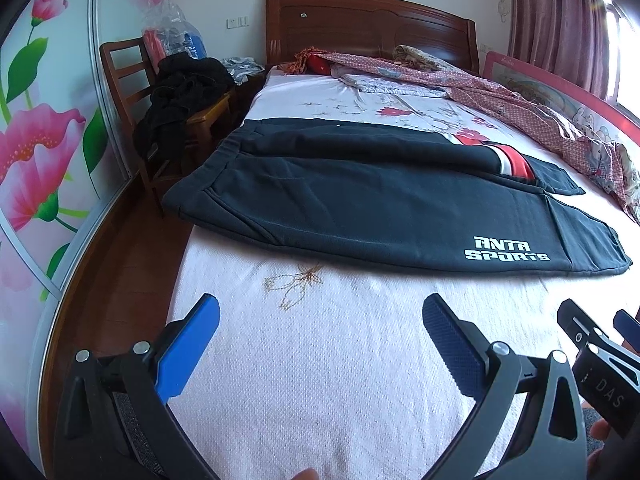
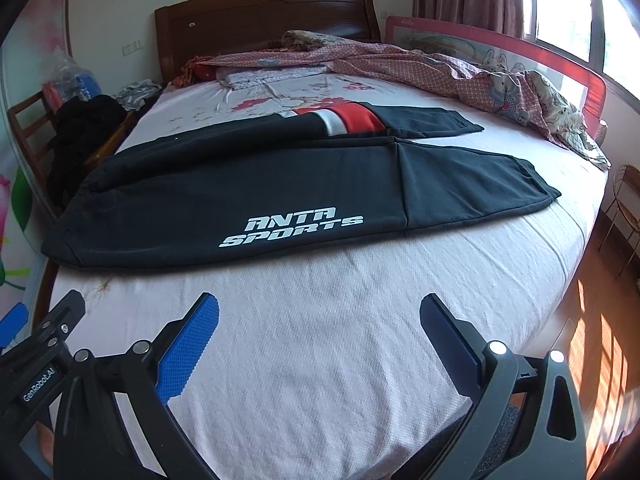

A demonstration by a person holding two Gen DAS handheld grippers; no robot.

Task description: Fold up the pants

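Observation:
Black sweatpants (image 1: 360,200) with white "ANTA SPORTS" lettering lie spread across the bed, waistband to the left, leg cuffs to the right; they also show in the right wrist view (image 2: 280,184). The far leg has a red and white stripe (image 2: 344,120). My left gripper (image 1: 320,320) is open and empty above the sheet, short of the pants' near edge. My right gripper (image 2: 320,320) is open and empty too, beside the left one and also short of the pants.
The bed (image 1: 320,380) has a pale flowered sheet. A crumpled checked quilt (image 1: 540,112) lies along the far right by a red bed rail (image 2: 560,64). A wooden chair (image 1: 132,92) piled with dark clothes stands left of the bed. A wooden headboard (image 1: 368,24) is at the back.

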